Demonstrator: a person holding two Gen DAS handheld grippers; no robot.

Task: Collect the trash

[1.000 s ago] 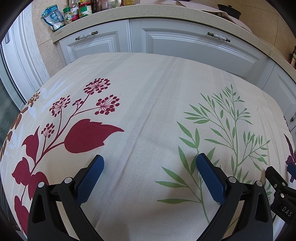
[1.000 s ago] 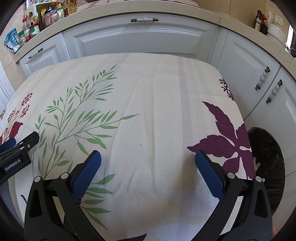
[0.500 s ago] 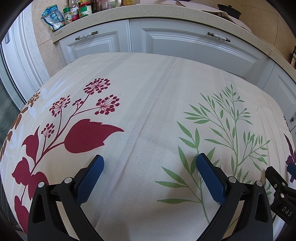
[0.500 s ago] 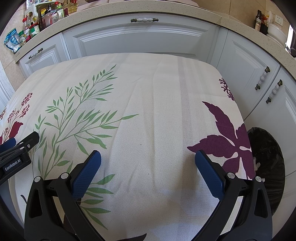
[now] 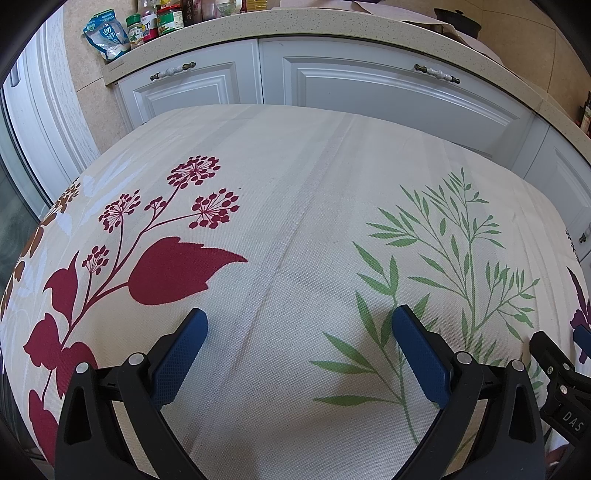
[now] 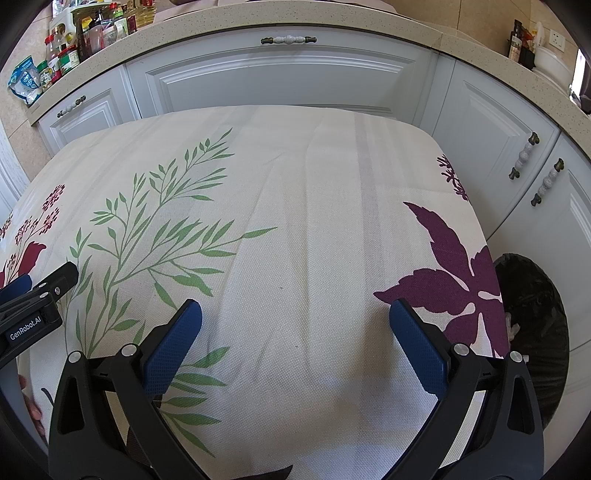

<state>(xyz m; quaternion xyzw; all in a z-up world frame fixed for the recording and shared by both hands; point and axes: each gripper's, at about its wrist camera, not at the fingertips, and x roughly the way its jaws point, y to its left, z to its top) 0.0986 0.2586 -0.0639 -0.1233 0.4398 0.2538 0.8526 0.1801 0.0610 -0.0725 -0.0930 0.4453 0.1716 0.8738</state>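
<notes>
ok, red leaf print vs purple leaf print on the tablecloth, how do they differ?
The dark red leaf print is one smooth pointed leaf on a stem with flower clusters; the purple leaf print is a jagged, many-lobed leaf. The red one lies toward the cloth's left side, ahead of the left gripper; the purple one sits at the right edge, beside the black-lined trash bin. Both are flat prints on the cream tablecloth.

Tablecloth (image 6: 303, 206) covers the table, cabinets (image 6: 280, 81) behind it. Bin (image 6: 532, 317) on the floor right of the table, below its edge. Jars (image 5: 162, 22) on the counter, far left.

Tablecloth (image 5: 295, 229) woven cloth, matt; countertop (image 6: 295, 18) speckled stone; claw pads (image 6: 417, 347) textured blue rubber.
</notes>
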